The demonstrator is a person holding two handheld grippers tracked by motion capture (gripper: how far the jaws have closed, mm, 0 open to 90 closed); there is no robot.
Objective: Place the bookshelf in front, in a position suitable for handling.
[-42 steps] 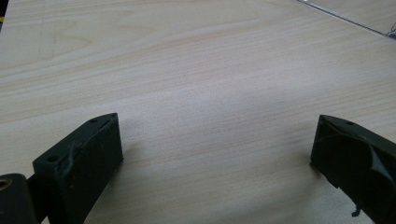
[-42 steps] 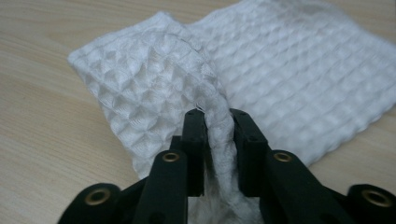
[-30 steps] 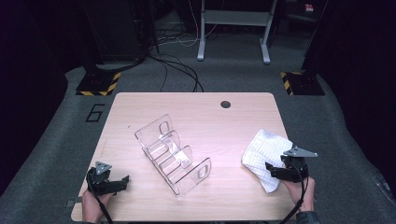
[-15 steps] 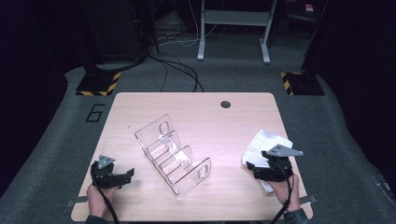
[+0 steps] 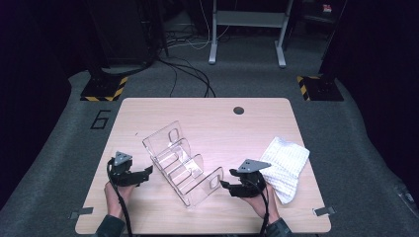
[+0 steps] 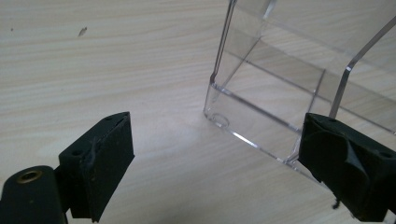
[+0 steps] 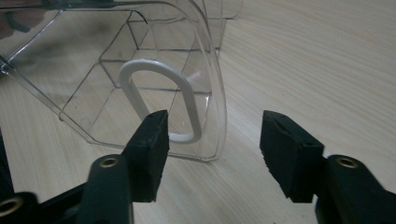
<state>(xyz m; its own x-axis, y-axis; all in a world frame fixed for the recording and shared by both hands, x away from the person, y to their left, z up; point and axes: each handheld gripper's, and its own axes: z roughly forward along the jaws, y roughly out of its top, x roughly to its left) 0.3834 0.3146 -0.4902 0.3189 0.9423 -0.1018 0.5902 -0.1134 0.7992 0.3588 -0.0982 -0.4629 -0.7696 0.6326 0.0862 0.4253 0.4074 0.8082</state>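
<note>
A clear plastic tiered rack (image 5: 183, 165) stands slantwise on the wooden table (image 5: 222, 128). My left gripper (image 5: 146, 173) is at its left side. In the left gripper view that gripper (image 6: 215, 140) is open; its jaws have just been closing a little, and the rack's lower corner (image 6: 261, 121) lies between them, near the right-hand jaw. My right gripper (image 5: 225, 186) is at the rack's near right end. Its jaws (image 7: 215, 135) have just been closing and straddle the edge of the end panel (image 7: 93, 102) with the oval cut-out, without pressing on it.
A folded white cloth (image 5: 286, 165) lies on the table to the right of my right hand. A round cable hole (image 5: 239, 110) sits near the table's far edge. Dark floor, cables and stands surround the table.
My right gripper has moved left from the white cloth to the rack's end. My left gripper has moved right and up toward the rack's left side.
</note>
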